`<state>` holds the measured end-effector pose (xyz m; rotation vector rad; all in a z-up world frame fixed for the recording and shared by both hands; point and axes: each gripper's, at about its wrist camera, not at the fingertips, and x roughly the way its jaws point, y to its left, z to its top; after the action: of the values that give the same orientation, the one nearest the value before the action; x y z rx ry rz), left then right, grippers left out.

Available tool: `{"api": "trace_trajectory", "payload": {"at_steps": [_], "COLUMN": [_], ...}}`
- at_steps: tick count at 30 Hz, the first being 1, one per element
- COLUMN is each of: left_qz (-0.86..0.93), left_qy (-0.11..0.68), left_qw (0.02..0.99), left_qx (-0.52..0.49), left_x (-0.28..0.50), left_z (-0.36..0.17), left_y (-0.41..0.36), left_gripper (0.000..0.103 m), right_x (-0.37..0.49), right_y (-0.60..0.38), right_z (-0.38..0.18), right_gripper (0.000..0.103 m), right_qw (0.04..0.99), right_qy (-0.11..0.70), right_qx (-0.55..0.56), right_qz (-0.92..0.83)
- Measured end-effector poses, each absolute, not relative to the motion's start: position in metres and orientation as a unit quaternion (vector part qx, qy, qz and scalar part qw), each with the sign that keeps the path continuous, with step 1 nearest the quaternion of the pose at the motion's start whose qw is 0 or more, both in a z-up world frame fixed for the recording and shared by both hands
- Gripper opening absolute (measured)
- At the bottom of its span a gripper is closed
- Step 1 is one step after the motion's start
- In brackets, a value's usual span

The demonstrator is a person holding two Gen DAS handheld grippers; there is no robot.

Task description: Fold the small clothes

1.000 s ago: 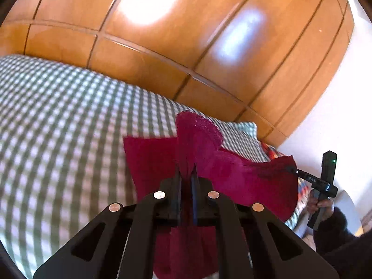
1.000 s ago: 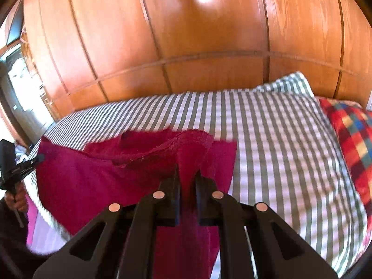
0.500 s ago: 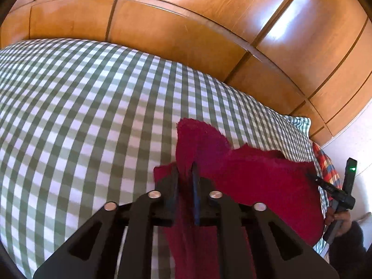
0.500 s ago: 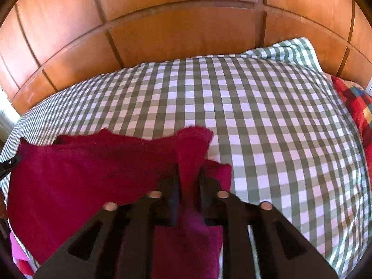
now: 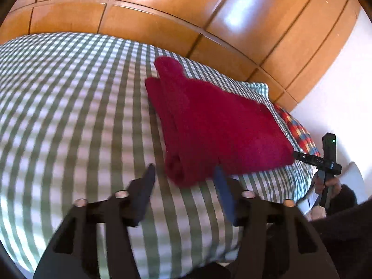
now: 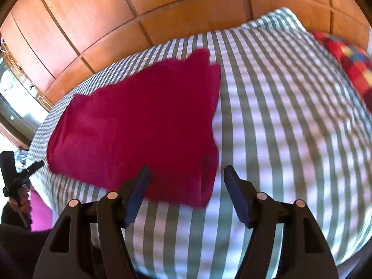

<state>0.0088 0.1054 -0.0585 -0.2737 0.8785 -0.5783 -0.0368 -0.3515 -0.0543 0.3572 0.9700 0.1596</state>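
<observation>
A dark red garment [image 5: 216, 125] [image 6: 139, 127] lies folded on the green-and-white checked bed cover [image 5: 69, 107] [image 6: 290, 121]. My left gripper [image 5: 183, 174] hovers at the garment's near left corner, its jaws opening and apart, with the corner's edge lying just between the tips and no pad pressing on it. My right gripper [image 6: 186, 174] stands at the near right corner, jaws opening wide, the cloth's edge lying free between them. Each gripper shows in the other's view: the right one [image 5: 325, 160] at the far right, the left one [image 6: 14, 174] at the far left, both in a hand.
A wooden panelled wall [image 5: 209, 18] [image 6: 116, 11] rises behind the bed. A multicoloured plaid cloth [image 5: 297, 127] [image 6: 348, 62] lies at the bed's right end. A pink item [image 6: 39, 211] sits by the bed's left edge. A white wall [image 5: 344, 93] is on the right.
Both grippers let go of the red garment and opened. The garment dropped flat onto the bed, and both grippers drew back towards the near edge.
</observation>
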Motion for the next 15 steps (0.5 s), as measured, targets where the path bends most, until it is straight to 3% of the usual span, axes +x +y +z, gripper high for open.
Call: {"api": "trace_trajectory", "payload": {"at_steps": [5, 7, 8, 10, 15], "left_qz": [-0.267, -0.27, -0.285, -0.292, -0.312], "left_qy": [0.396, 0.399, 0.41, 0.411, 0.387], "left_qw": [0.873, 0.872, 0.863, 0.862, 0.867], "left_qx": [-0.098, -0.087, -0.08, -0.051, -0.016], "left_x": [0.007, 0.014, 0.018, 0.02, 0.005], "left_z": [-0.07, -0.075, -0.078, -0.079, -0.049], "left_y": [0.086, 0.08, 0.076, 0.071, 0.085], "left_gripper": [0.054, 0.037, 0.014, 0.009, 0.006], "right_x": [-0.037, -0.036, -0.034, -0.035, -0.055], "right_y": [-0.342, -0.337, -0.336, -0.336, -0.339], "right_z": [-0.068, -0.07, -0.071, -0.064, -0.025], "right_gripper": [0.057, 0.039, 0.034, 0.022, 0.015], "right_qw": [0.859, 0.856, 0.856, 0.859, 0.883], "right_qy": [0.473, 0.481, 0.486, 0.484, 0.447], "right_qx": [0.18, 0.17, 0.16, 0.152, 0.123], "right_qz": [0.081, 0.08, 0.075, 0.075, 0.077]}}
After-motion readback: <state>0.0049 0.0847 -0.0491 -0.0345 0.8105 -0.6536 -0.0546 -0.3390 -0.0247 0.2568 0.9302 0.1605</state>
